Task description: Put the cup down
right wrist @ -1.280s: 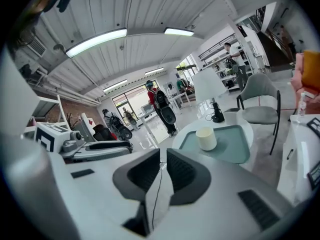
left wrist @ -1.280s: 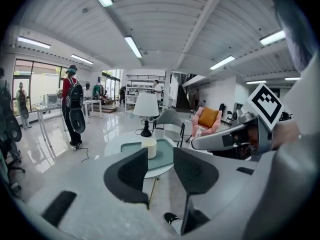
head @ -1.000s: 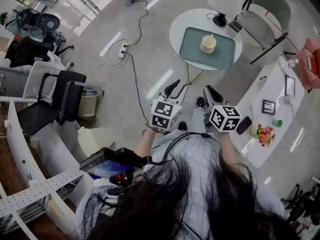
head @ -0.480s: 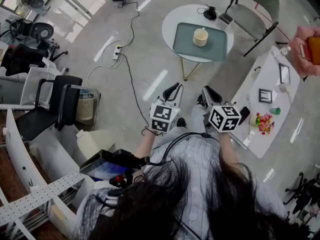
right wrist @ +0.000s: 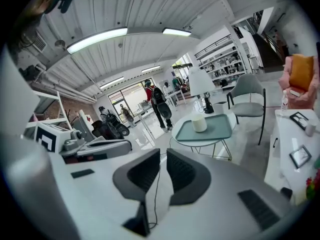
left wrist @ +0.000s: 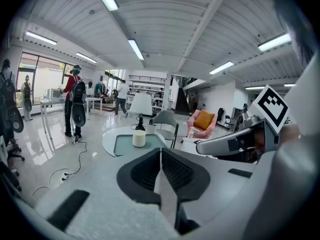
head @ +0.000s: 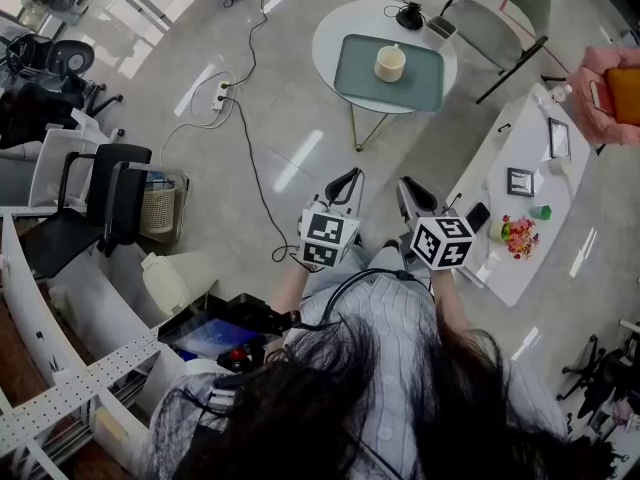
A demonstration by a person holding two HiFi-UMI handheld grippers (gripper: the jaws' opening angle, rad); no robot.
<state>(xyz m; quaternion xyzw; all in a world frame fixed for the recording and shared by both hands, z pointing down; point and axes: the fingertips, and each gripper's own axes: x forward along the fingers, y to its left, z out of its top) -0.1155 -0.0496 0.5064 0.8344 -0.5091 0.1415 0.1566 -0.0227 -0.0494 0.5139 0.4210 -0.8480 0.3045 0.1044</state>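
A cream cup (head: 390, 63) stands upright on a green tray (head: 420, 88) on the round white table (head: 330, 38), well beyond both grippers. It also shows in the left gripper view as the cup (left wrist: 138, 138) and in the right gripper view as the cup (right wrist: 199, 123). My left gripper (head: 349, 176) has just been closing and its jaws (left wrist: 160, 151) now meet with nothing between them. My right gripper (head: 408, 186) hangs beside it, its jaws (right wrist: 163, 154) a narrow gap apart and empty. Neither gripper touches the cup.
A grey chair (head: 500, 13) and a black lamp base (head: 408, 15) stand by the round table. A long white table (head: 520, 228) with small items runs along the right. A power strip (head: 218, 95) and its cable cross the floor; black chairs (head: 110, 198) stand at left.
The round table with the cup now sits higher and further left in the head view, farther from both grippers. The two grippers stay side by side.
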